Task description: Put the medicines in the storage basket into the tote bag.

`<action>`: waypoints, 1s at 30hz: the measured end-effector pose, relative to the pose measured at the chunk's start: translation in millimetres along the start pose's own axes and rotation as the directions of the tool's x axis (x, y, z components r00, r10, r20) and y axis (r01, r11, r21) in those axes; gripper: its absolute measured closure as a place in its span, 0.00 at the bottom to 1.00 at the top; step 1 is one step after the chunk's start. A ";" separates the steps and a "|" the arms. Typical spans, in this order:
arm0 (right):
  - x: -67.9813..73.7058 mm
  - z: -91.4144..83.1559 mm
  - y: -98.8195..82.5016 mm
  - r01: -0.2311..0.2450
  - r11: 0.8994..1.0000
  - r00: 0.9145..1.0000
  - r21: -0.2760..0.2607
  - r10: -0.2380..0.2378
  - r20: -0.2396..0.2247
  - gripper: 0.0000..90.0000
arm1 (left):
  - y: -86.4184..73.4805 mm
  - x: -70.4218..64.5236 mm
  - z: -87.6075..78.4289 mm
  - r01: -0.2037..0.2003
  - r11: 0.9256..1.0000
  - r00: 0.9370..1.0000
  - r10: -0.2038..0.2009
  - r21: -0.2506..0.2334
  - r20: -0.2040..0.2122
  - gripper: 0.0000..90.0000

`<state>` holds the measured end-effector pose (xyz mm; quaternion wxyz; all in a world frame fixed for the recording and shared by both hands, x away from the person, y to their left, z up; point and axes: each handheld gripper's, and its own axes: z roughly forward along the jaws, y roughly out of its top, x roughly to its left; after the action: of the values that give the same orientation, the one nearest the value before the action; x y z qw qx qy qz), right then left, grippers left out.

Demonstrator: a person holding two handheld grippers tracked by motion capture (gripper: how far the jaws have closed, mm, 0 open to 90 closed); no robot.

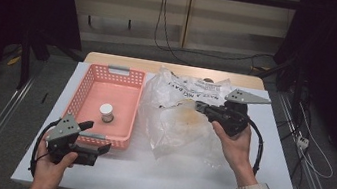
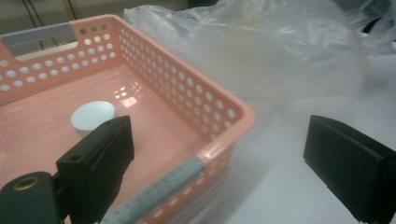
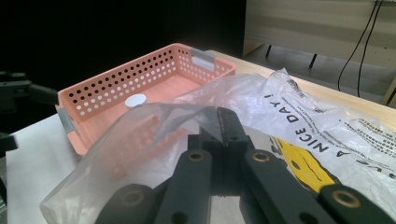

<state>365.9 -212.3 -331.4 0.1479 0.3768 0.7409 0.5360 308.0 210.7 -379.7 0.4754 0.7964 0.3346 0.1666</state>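
Plastic bag [image 1: 181,114] pinched in right tongs [image 1: 200,107].

Bright table, dark surroundings, soft gripper views

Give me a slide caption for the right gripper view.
Right gripper pinches the clear plastic bag, with the pink basket and its white-capped jar behind.

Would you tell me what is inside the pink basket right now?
Inside the pink basket stands one small white-capped container; the rest of its floor is bare. Nothing in it is covered.
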 end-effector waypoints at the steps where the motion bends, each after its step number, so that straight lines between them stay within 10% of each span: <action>1: -0.3 0.4 -0.4 0.000 1.000 1.000 0.003 0.000 0.000 1.00 | 2.3 3.7 1.8 -0.009 1.000 1.000 0.009 0.008 -0.008 0.09; 14: -0.5 0.4 -1.6 -0.003 1.000 1.000 0.006 0.003 0.002 1.00 | 22.3 44.6 26.3 0.039 0.993 0.999 -0.037 0.111 -0.016 0.10; 30: -0.9 8.9 -5.6 -0.002 0.999 1.000 0.034 0.002 -0.004 1.00 | 43.2 70.6 56.3 0.013 0.986 0.999 -0.004 0.169 -0.053 0.16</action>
<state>369.8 -207.7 -340.0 0.1394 0.3790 0.7497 0.5242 407.9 209.2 -373.6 0.3977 0.8279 0.3632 0.1565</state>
